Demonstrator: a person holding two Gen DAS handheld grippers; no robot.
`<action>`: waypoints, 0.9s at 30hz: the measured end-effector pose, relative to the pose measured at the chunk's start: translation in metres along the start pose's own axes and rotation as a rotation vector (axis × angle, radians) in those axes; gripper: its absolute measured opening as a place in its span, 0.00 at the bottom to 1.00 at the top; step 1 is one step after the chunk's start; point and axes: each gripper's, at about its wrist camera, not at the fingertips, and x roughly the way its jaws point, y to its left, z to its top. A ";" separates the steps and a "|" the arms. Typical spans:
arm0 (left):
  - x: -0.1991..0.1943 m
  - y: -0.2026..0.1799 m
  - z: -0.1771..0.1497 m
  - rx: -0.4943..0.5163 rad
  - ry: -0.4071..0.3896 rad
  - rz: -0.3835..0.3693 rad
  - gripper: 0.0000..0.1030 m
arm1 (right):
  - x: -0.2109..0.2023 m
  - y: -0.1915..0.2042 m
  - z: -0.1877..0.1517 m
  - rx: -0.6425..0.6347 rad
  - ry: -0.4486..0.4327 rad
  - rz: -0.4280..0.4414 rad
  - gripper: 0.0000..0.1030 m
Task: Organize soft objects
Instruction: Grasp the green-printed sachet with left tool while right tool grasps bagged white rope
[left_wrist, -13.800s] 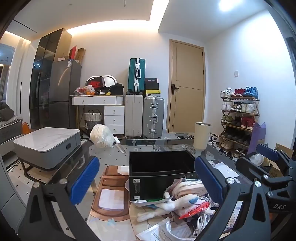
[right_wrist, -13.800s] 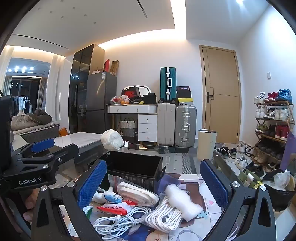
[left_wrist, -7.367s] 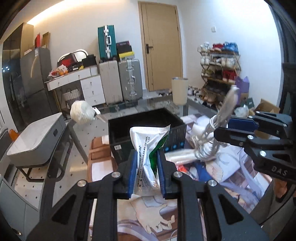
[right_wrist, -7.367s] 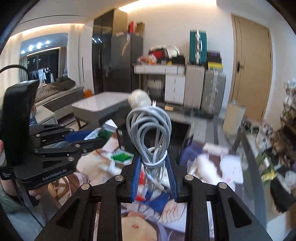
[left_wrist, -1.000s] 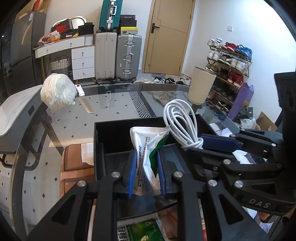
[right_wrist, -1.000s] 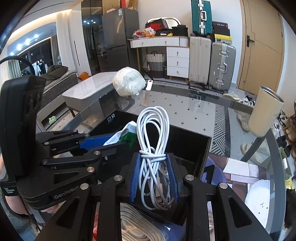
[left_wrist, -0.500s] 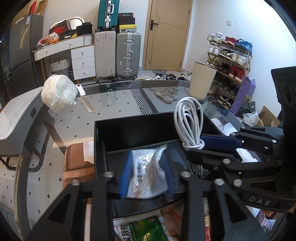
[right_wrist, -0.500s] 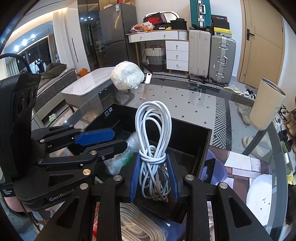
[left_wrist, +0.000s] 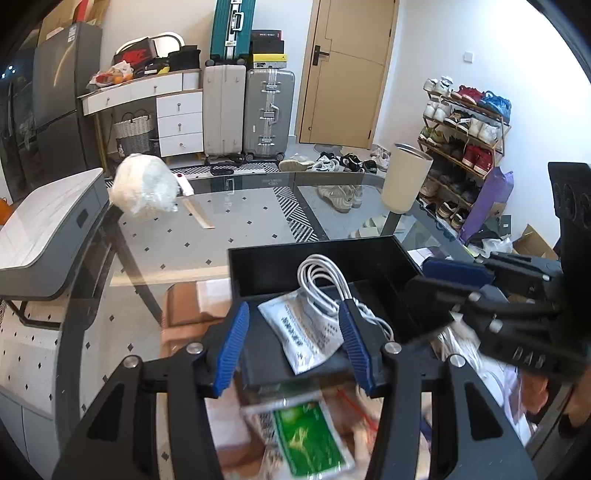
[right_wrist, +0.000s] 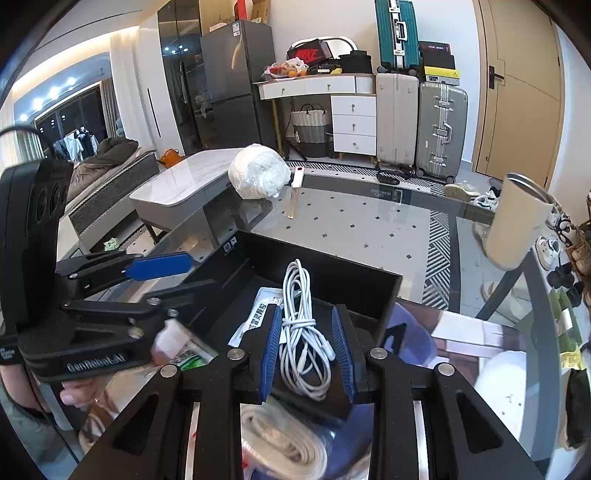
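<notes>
Coiled white charging cable and white printed plastic pouch, both lying in the black rectangular plastic bin on the glass table.

The cable lies between the right gripper's blue pads with its long axis running away from the camera, loop end at the far side; the jaws stand apart with a gap on each side of the coil, so they look released rather than clamped. The left gripper is spread wide over the bin's near left part, holding nothing, with the pouch flat on the bin floor between and beyond its pads, partly under the cable. Judging by this, both grippers are free to draw back towards the near clutter, where a green-printed packet lies nearest the left one and a folded cream strap nearest the right.
</notes>
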 end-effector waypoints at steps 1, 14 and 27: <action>-0.006 0.002 -0.002 -0.003 -0.002 -0.001 0.51 | -0.006 -0.001 -0.001 0.003 0.004 -0.004 0.28; -0.001 0.006 -0.054 0.003 0.215 -0.010 0.52 | -0.042 -0.046 -0.058 0.170 0.131 -0.030 0.49; 0.024 -0.014 -0.073 0.070 0.301 0.059 0.67 | -0.023 -0.067 -0.094 0.257 0.282 -0.024 0.55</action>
